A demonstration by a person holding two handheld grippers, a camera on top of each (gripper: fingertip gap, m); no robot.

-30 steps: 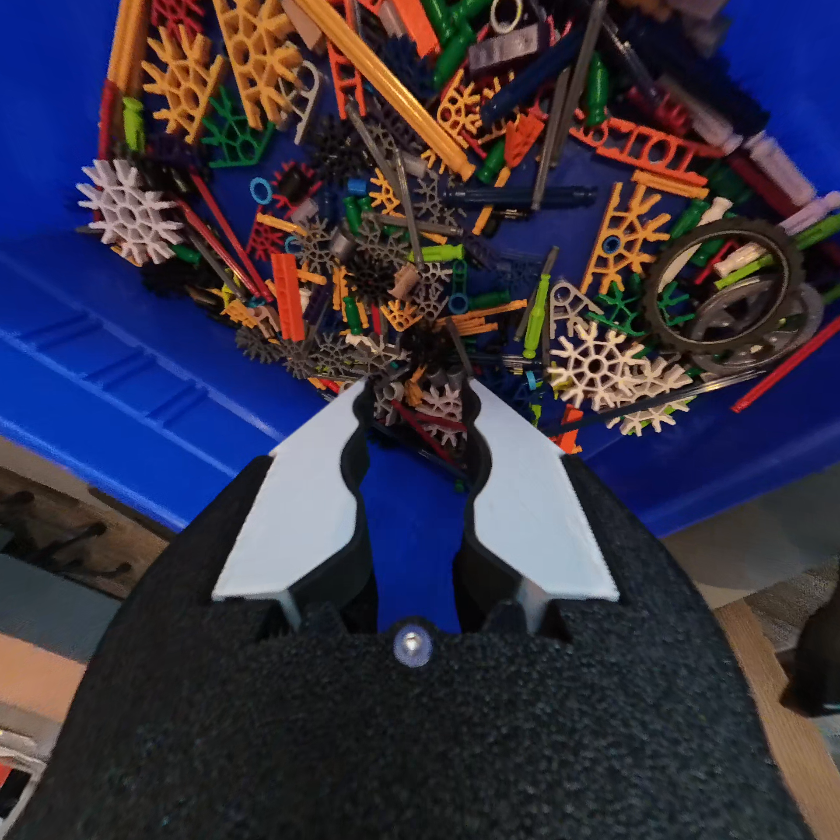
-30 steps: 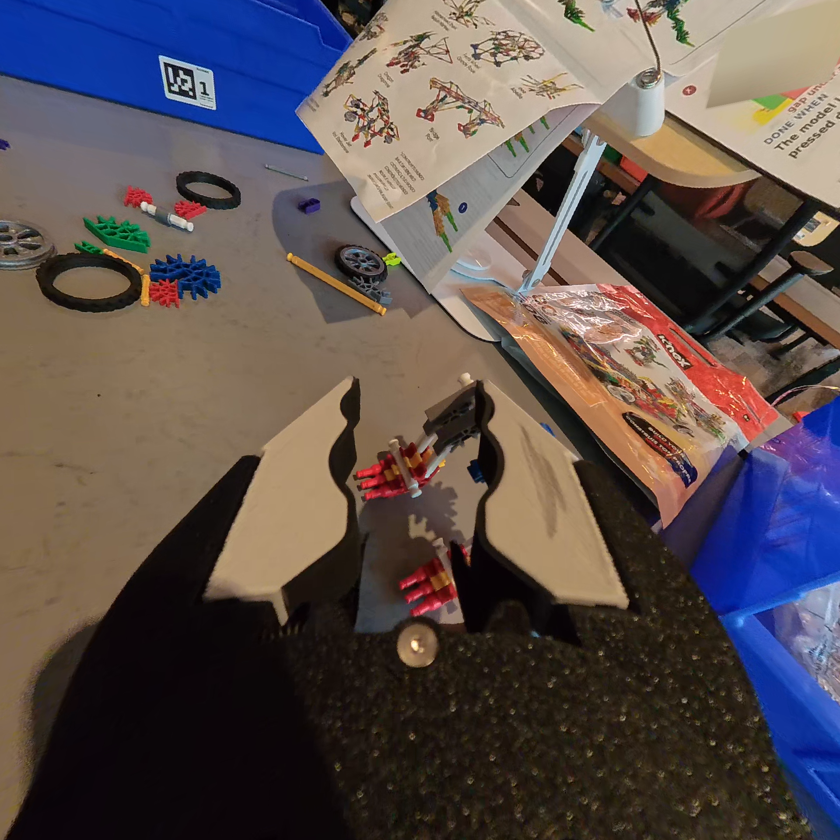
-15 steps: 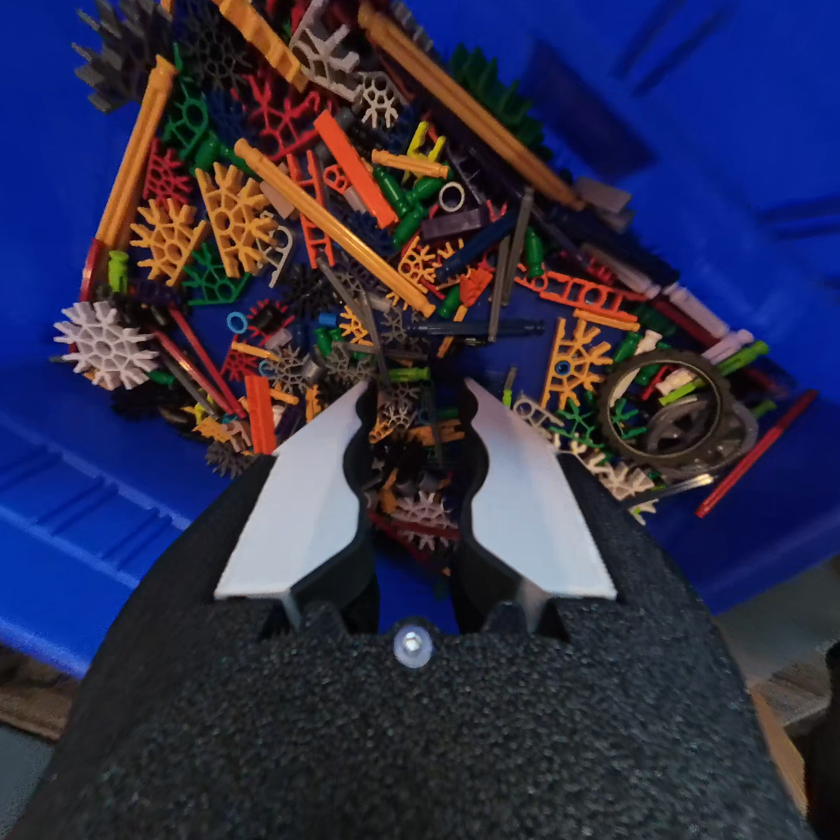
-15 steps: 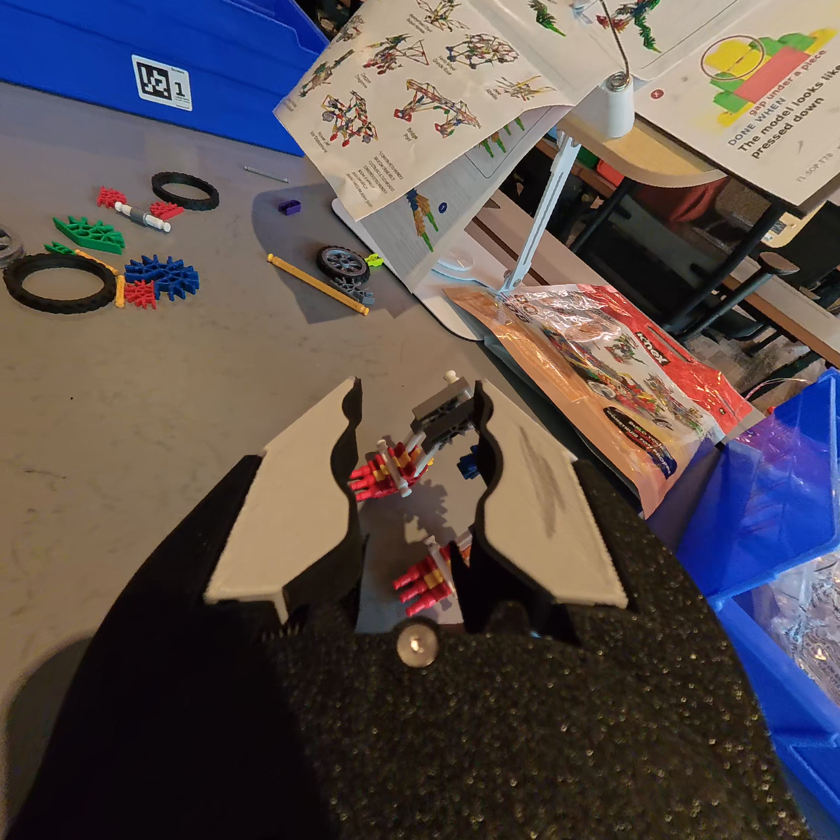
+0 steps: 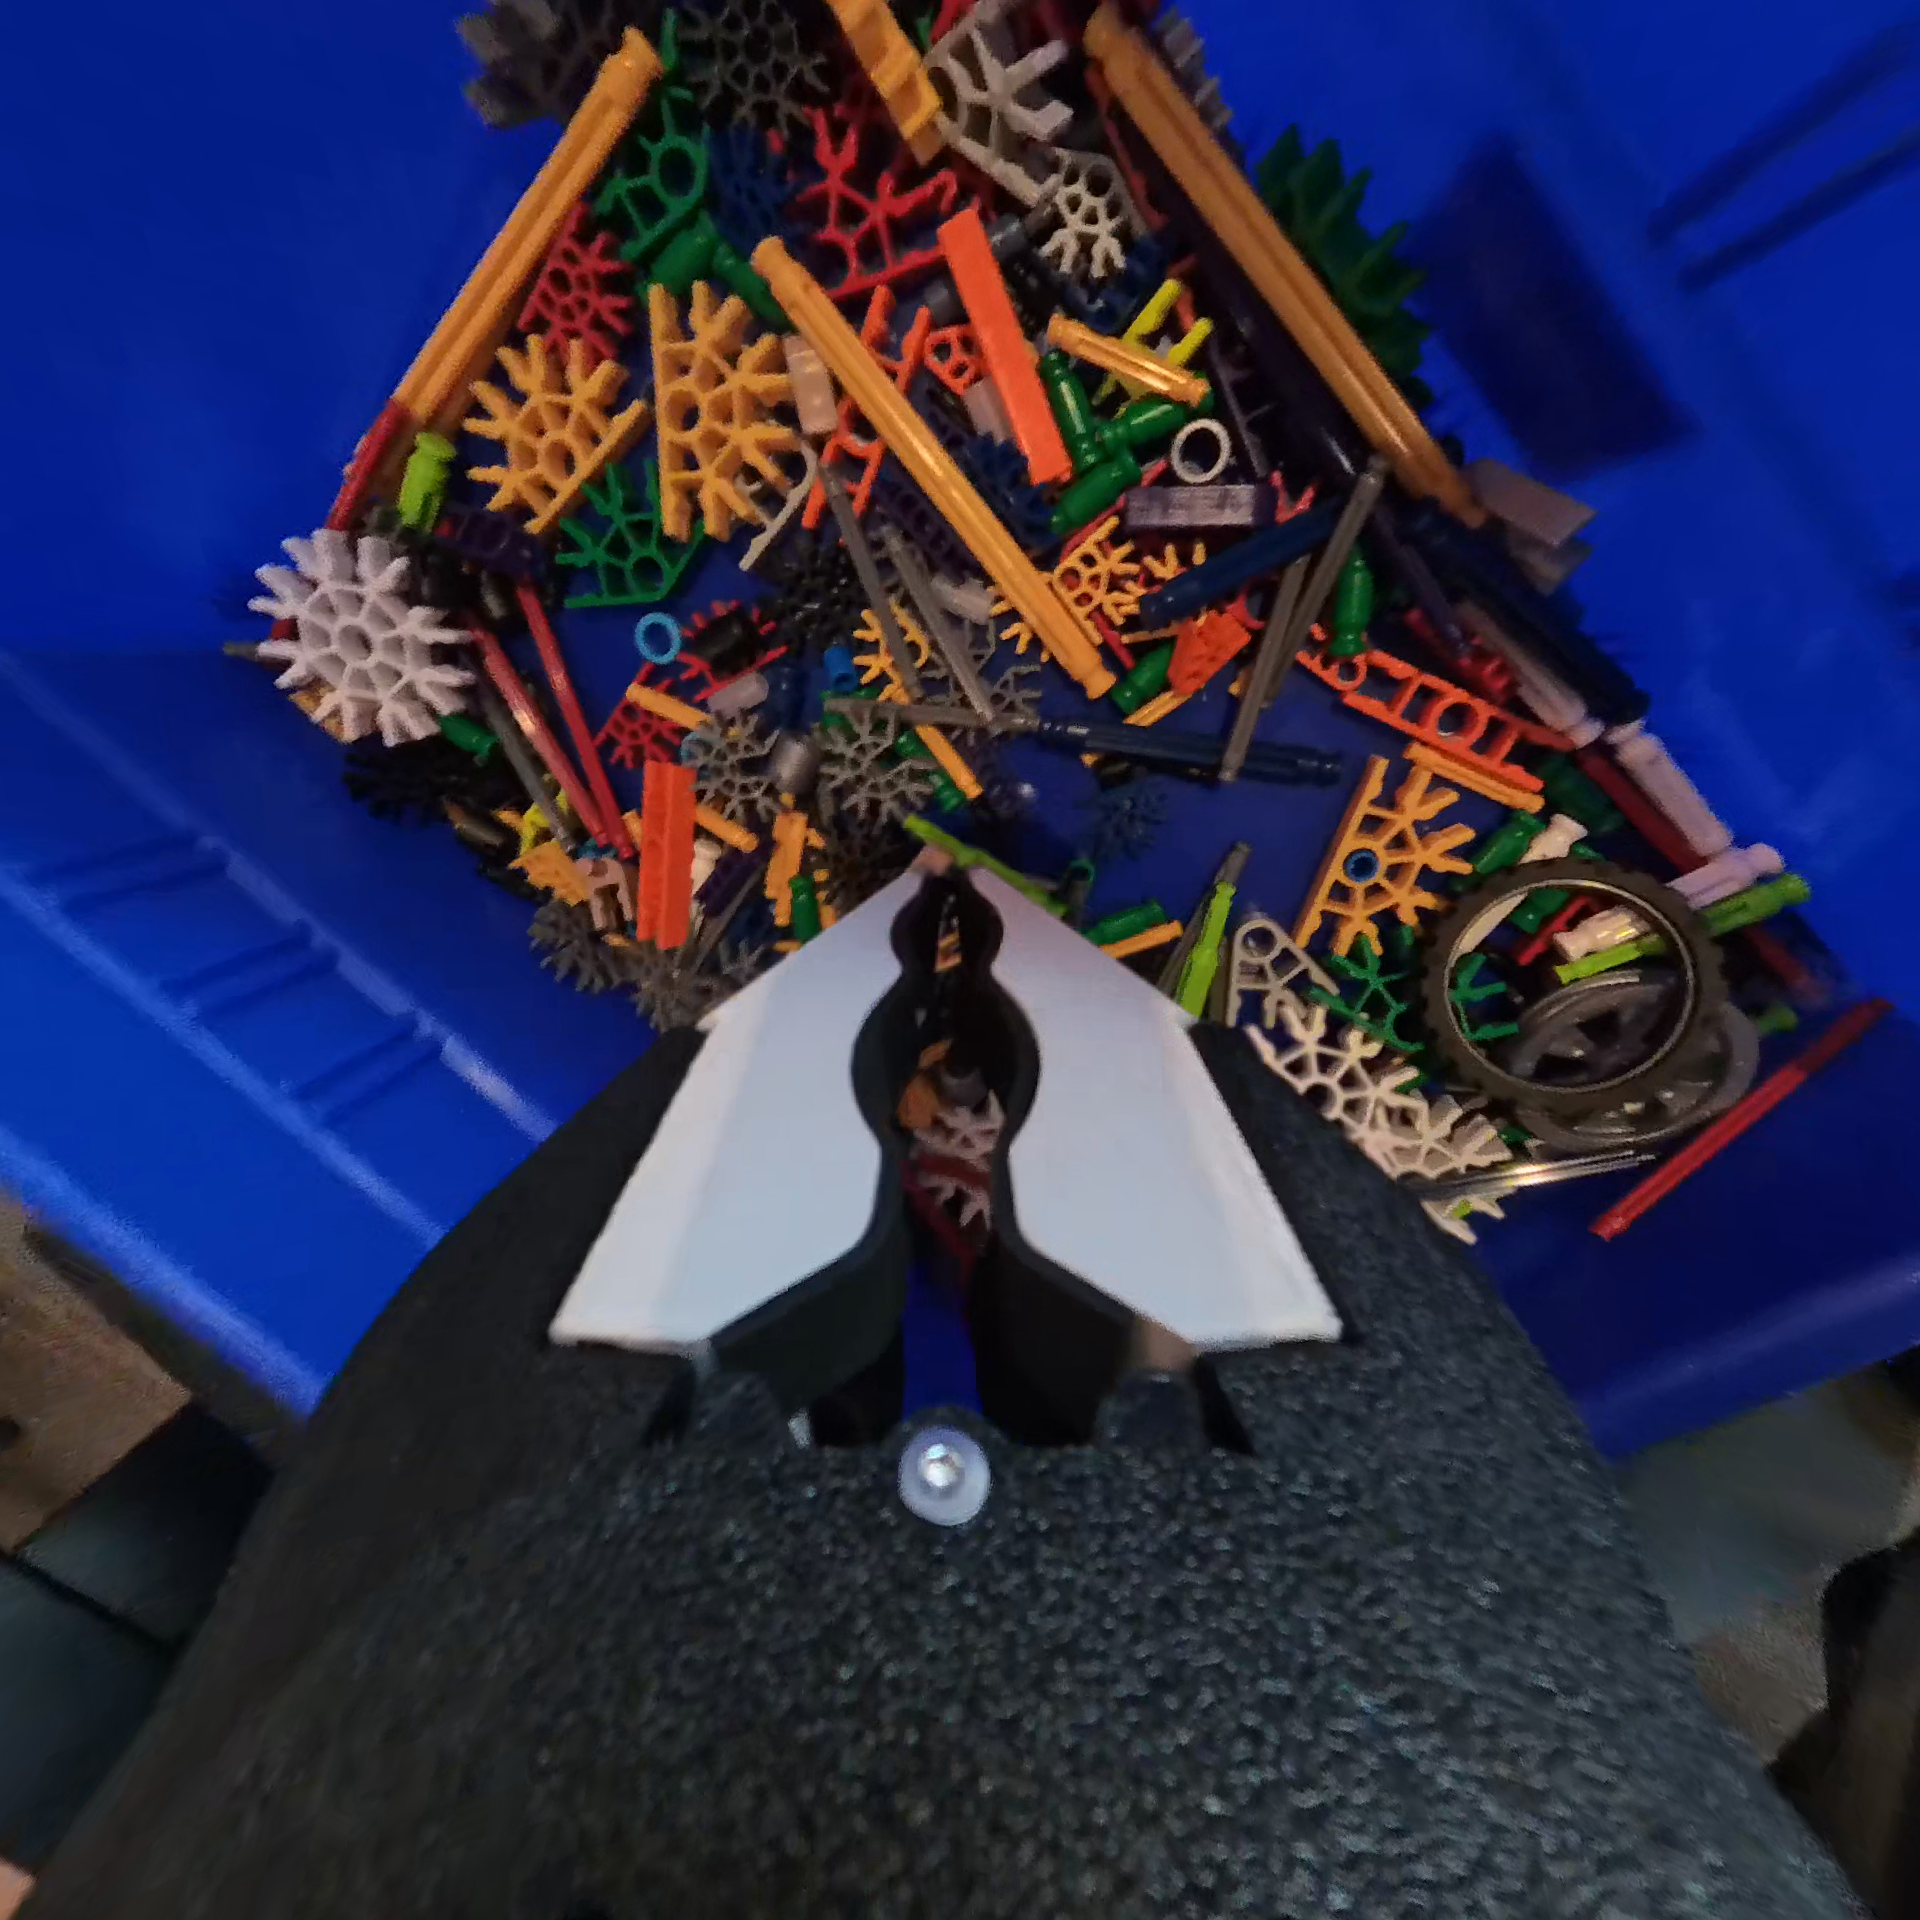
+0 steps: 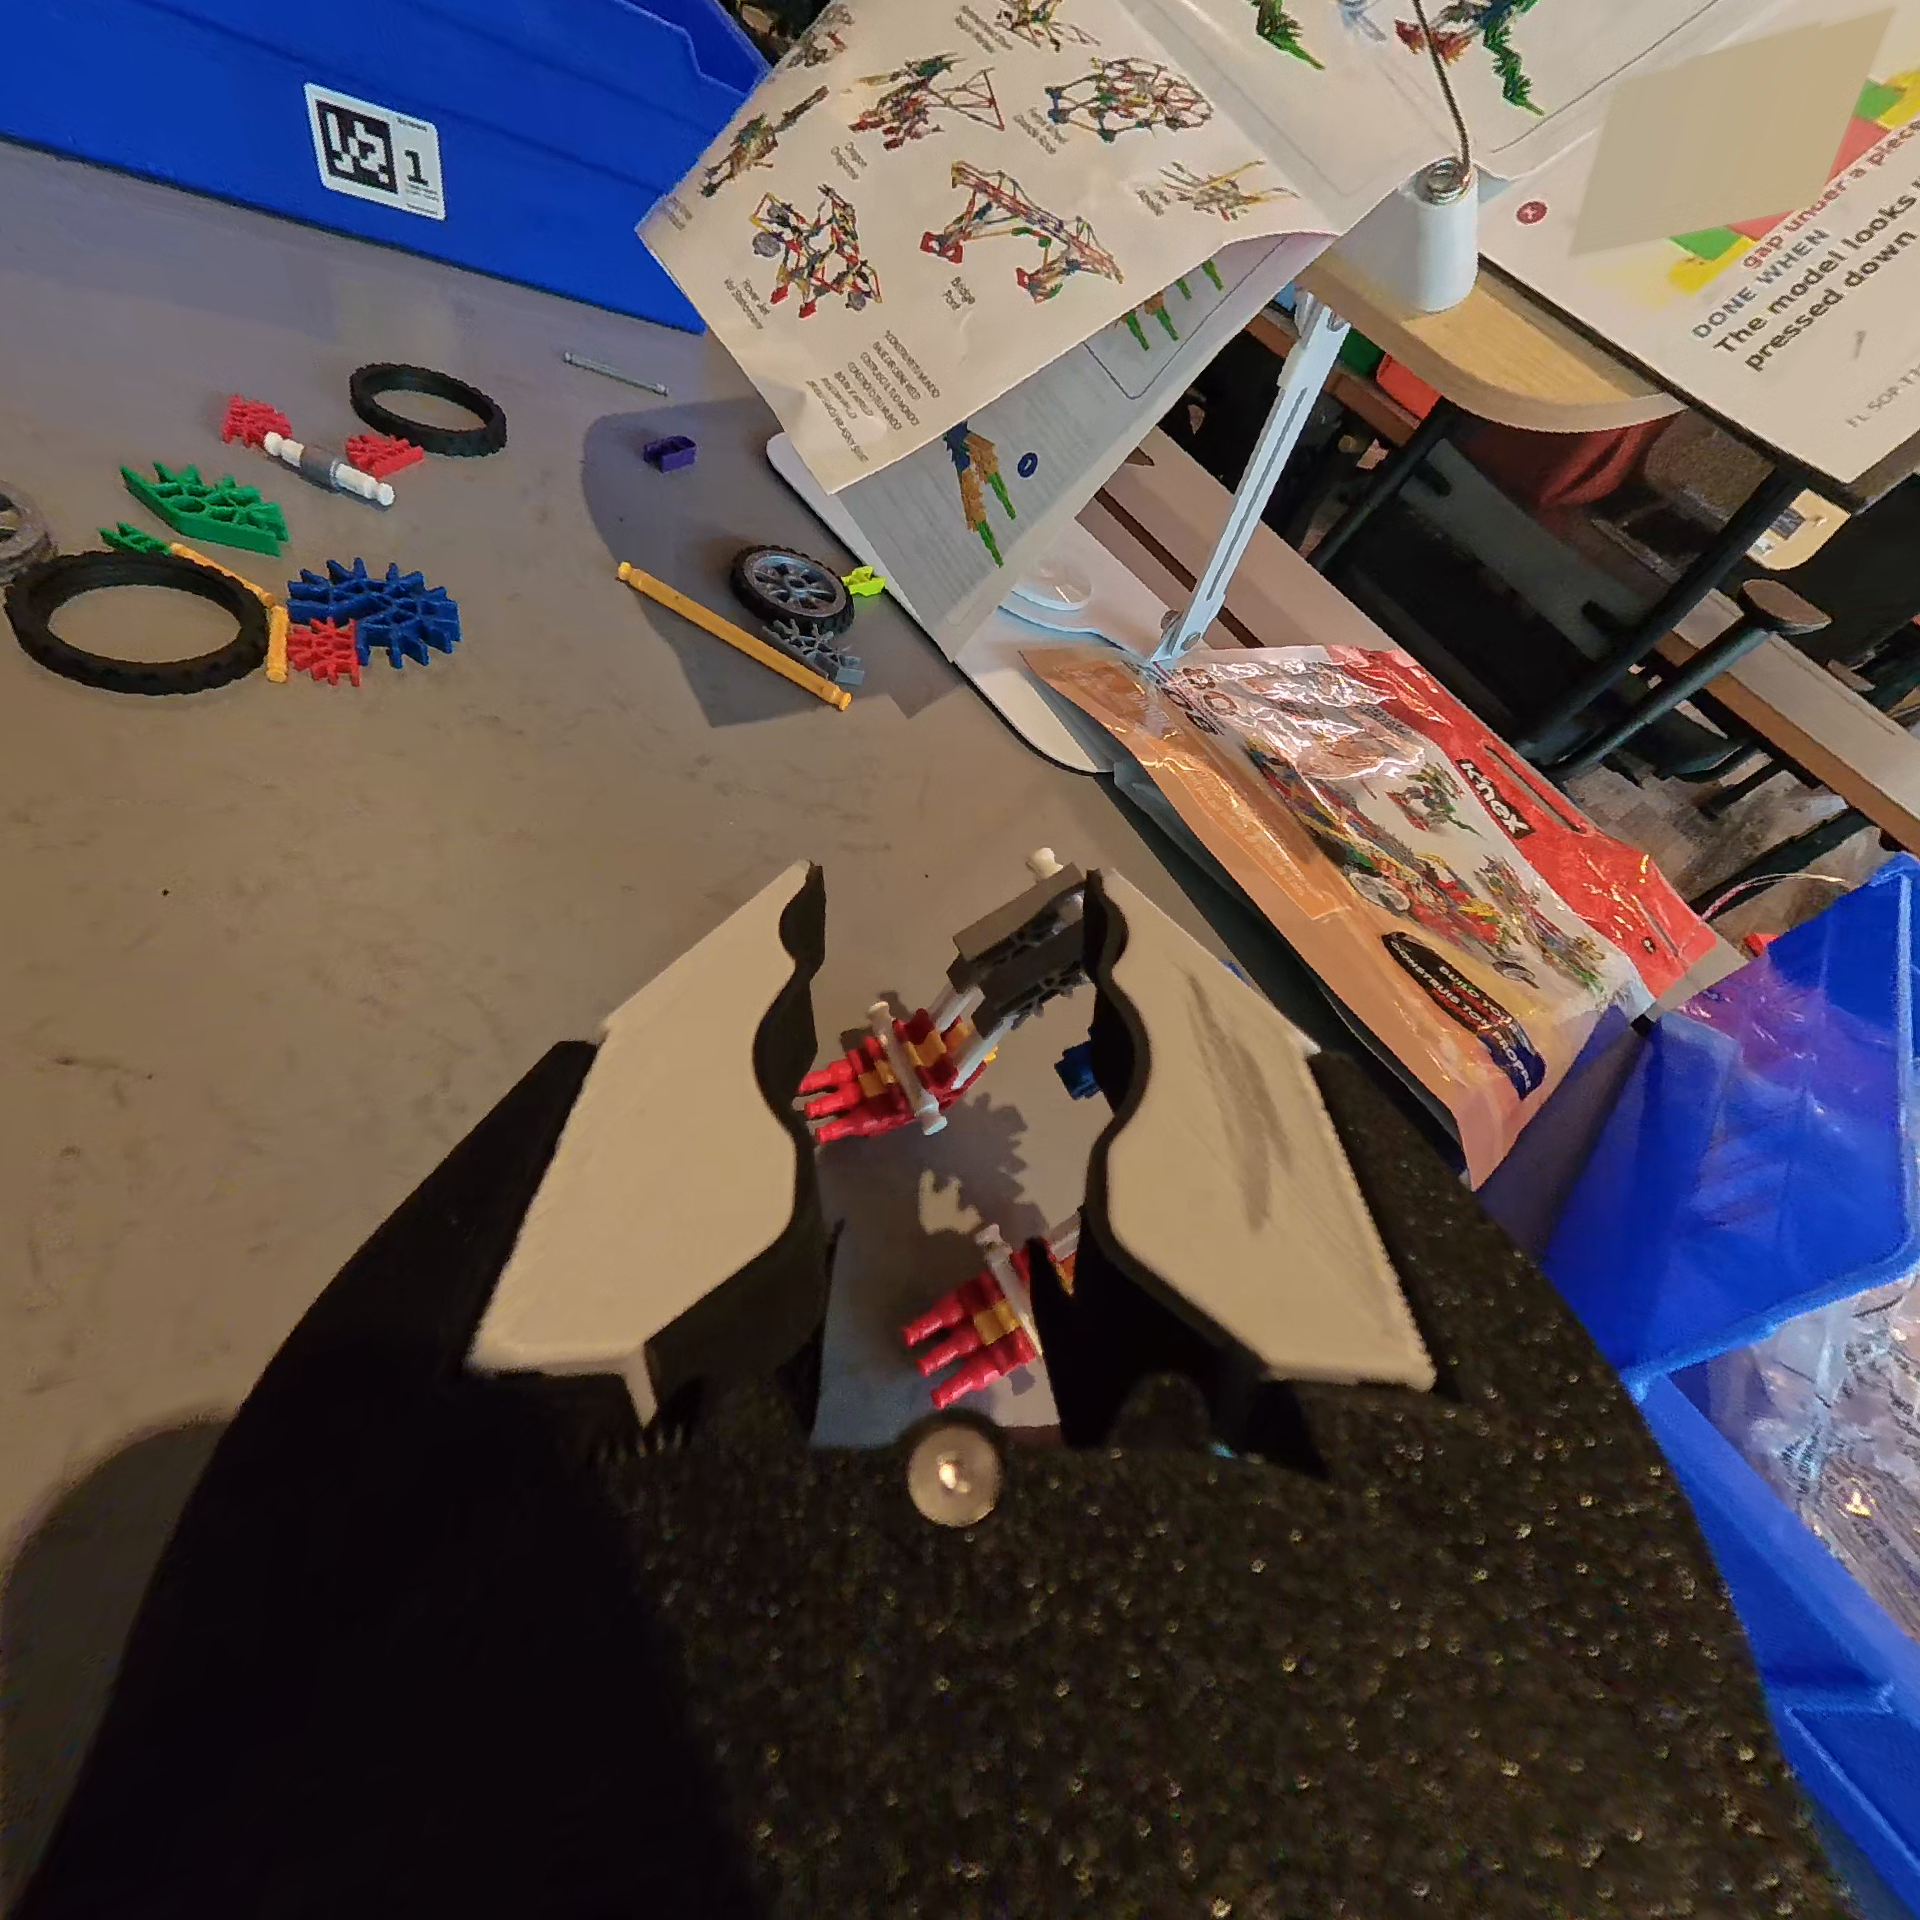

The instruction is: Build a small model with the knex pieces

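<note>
Left wrist view: left gripper (image 5: pixel 948 894) amid bin parts (image 5: pixel 935 582).

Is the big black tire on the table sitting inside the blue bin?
No, the big black tire lies flat on the grey table, well outside the blue bin behind it.

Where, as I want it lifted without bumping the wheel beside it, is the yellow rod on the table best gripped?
Grip the yellow rod on its bare left half, coming straight down with the jaws across it. It lies flat on the table, so only a top approach fits, and the wheel and grey connector crowd its right end.
</note>
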